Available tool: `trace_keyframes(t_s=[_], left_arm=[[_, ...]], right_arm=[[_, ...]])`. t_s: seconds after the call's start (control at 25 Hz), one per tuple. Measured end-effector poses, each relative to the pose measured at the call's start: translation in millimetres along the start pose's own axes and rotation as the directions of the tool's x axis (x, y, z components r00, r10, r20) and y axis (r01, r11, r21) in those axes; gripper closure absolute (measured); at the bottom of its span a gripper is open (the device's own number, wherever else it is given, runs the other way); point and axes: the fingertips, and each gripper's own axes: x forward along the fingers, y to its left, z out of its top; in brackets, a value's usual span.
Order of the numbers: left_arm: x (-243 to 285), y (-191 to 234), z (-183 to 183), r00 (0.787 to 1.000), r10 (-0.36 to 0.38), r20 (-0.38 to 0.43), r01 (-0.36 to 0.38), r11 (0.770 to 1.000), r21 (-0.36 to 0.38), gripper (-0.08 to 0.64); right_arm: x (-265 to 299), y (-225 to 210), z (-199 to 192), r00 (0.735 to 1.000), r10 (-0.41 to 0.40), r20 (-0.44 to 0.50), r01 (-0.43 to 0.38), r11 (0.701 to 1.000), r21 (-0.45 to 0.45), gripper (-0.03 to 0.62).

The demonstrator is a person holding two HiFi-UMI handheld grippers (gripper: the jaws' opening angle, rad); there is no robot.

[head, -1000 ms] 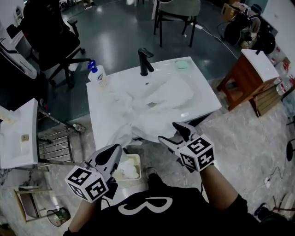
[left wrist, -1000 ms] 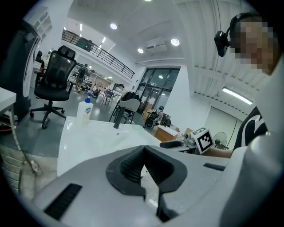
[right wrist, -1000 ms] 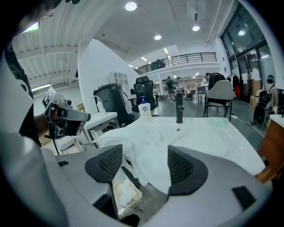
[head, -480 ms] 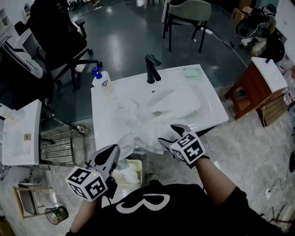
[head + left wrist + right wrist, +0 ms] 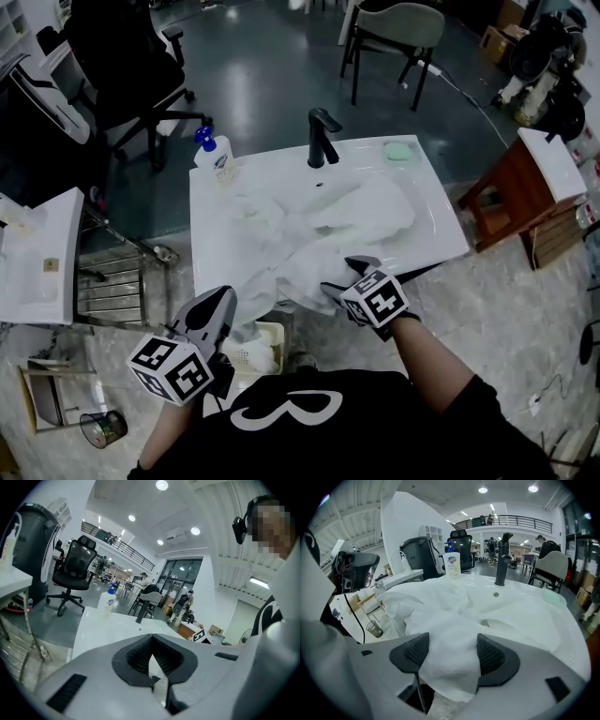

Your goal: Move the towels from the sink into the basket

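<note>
White towels (image 5: 300, 248) lie heaped in the white sink (image 5: 441, 225) and spill over its front edge. My right gripper (image 5: 342, 277) is at that front edge, jaws wide apart around a fold of the towel (image 5: 450, 620). In the right gripper view (image 5: 451, 651) the cloth fills the gap between the pads (image 5: 412, 653), which do not squeeze it. My left gripper (image 5: 223, 302) hangs lower left, beside the sink, above the basket (image 5: 275, 328); its jaws (image 5: 151, 641) meet with nothing in them. The cream basket on the floor holds one white towel (image 5: 258, 354).
A black faucet (image 5: 322, 136), a soap bottle (image 5: 215, 155) and a green soap bar (image 5: 398, 150) stand along the sink's back. A metal rack (image 5: 112, 281) is at the left, a wooden stand (image 5: 525, 187) at the right, office chairs behind.
My right gripper has moved forward to the sink's front edge, so the towel fold now lies between its jaws. The left gripper has stayed above the basket, shut.
</note>
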Motion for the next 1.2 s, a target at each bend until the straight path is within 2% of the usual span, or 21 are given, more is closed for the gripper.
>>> trace_keyframes(t_s=[0.4,0.6,0.68,0.88,1.2], left_arm=[[-17.9,17.8,16.9,1.0,-0.001,0.007,0.001,0.999,-0.039,0.554],[-24.7,27.1,21.4,1.0,-0.005,-0.003,0.005,0.999,-0.053,0.554],[-27.4,32.8,21.4,1.0,0.007,0.0,-0.007,0.997,-0.071,0.554],[-34.4,39.0,16.6,1.0,-0.005,-0.016,0.004,0.997,-0.082,0.554],[-50.4,40.3,18.6,0.999,-0.042,-0.006,0.041,0.995,-0.09,0.554]], right_arm=[[5.7,-6.4,0.5,0.998,-0.053,-0.015,0.054,0.998,0.04,0.305],[6.5,-4.9,1.4,0.995,-0.096,-0.016,0.097,0.994,0.048,0.393],[6.7,-5.1,2.3,0.994,-0.111,-0.006,0.111,0.992,0.058,0.41],[3.6,-9.0,1.0,0.987,-0.158,0.01,0.156,0.982,0.111,0.51],[-9.9,-10.3,6.5,0.968,-0.217,0.125,0.174,0.941,0.289,0.538]])
